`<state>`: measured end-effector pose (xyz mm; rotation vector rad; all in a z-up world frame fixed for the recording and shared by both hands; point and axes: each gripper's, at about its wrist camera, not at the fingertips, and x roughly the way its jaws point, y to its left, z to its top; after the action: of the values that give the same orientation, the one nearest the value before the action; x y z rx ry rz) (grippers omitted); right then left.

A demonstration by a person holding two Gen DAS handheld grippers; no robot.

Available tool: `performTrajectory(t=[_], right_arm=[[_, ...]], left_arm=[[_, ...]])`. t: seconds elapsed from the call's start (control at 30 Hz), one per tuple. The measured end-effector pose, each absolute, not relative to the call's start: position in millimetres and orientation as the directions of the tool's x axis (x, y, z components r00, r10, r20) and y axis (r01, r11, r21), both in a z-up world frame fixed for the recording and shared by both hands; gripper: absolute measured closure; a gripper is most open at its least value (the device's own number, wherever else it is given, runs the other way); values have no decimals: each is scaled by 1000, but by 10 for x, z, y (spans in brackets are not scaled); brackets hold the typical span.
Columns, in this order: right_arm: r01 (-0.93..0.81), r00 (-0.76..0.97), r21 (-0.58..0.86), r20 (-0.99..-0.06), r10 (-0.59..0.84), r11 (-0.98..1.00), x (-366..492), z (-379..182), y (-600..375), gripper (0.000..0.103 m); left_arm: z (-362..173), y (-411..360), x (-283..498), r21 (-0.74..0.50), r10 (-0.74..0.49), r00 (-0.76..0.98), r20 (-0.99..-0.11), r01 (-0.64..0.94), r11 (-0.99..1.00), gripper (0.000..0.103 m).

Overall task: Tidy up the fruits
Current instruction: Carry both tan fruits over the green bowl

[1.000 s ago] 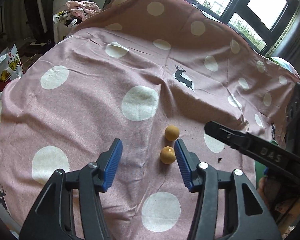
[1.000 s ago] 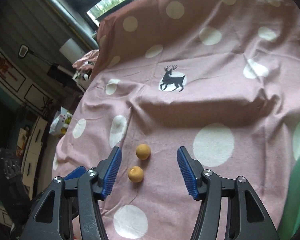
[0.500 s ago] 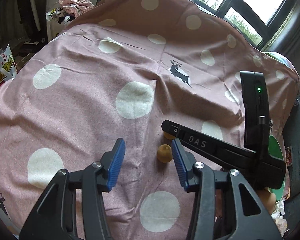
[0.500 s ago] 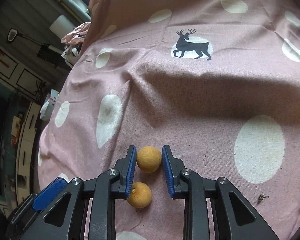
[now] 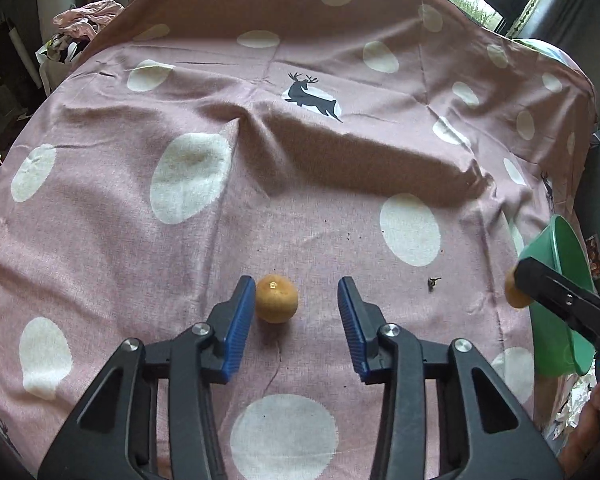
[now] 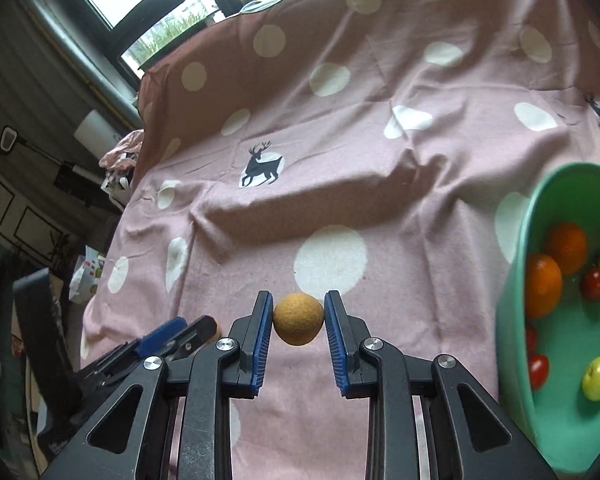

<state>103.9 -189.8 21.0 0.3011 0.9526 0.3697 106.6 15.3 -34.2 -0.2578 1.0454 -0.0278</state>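
A small orange fruit [image 5: 277,298] lies on the pink spotted cloth [image 5: 300,208] between the blue pads of my left gripper [image 5: 296,300]. It sits against the left pad, with a gap to the right pad; the jaws are closing. My right gripper [image 6: 299,312] is shut on a second round yellow-brown fruit [image 6: 299,319] and holds it above the cloth. Just to its right stands a green bowl [image 6: 518,248]. In the left wrist view the right gripper [image 5: 518,280] and its fruit [image 5: 512,292] show beside the bowl [image 5: 560,248].
The bowl holds oranges [image 6: 542,284] and several small red and green fruits. A dark crumb [image 5: 433,282] lies on the cloth right of the left gripper. The cloth has a raised fold [image 5: 340,152] across the middle. Clutter and bags lie beyond its left edge.
The right gripper shut on the farther fruit and carried it to the right, toward the bowl. The left gripper moved in around the nearer fruit and its jaws narrowed.
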Motion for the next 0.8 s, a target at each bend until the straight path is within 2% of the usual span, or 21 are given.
performTrajectory(t=[0.13,0.23,0.47,0.67,0.8], right_arm=[[-152,560,404,-716,416,902,930,239,-2013,75],[-149,582,403,-702,409,903,926,277,-2053,75],[-136,593,413,-695,408,901,893,269,-2143,75],[-110,622,408,-683,383,906,780,304,-2289,75],[-78,640,415,-676,364,907,695,295,-2435,75]], left_arm=[[-423,141,1101,-167,-89,490,-867,-119,979,62],[-500,171,1131,-176,-97,461,-882,-132,976,64],[-539,119,1155,-127,-51,472,-880,-132,983,77],[-509,68,1108,-90,-18,477,-879,-128,988,77],[-374,47,997,-116,-38,518,-855,-119,986,77]])
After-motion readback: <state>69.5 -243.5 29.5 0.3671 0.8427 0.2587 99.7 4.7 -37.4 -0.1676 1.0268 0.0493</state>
